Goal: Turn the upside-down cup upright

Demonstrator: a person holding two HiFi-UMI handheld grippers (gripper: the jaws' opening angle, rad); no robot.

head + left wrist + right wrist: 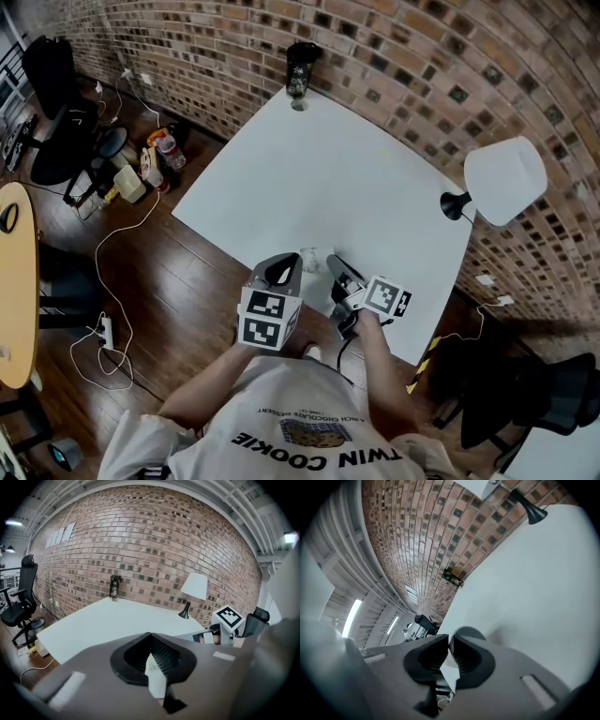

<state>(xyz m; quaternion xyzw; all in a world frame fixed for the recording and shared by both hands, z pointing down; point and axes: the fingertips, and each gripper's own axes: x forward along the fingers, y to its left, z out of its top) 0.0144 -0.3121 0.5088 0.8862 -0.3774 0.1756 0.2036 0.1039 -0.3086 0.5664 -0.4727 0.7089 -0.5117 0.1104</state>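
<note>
A small white cup (308,259) is at the near edge of the white table (319,178), between my two grippers. My right gripper (333,267) reaches it from the right. In the right gripper view the picture is rolled over and the cup (468,633) shows as a grey rounded shape just past the jaws. My right gripper (449,651) is shut on the cup's thin wall. Which way up the cup stands I cannot tell. My left gripper (284,270) hovers just left of the cup, apart from it. In its own view my left gripper (151,653) is shut with nothing in it.
A black lamp with a white shade (504,180) stands at the table's right edge. A dark can (300,70) stands at the far corner by the brick wall. Left of the table, the wooden floor has cables, bottles (155,159), an office chair (56,103) and a round wooden table (14,281).
</note>
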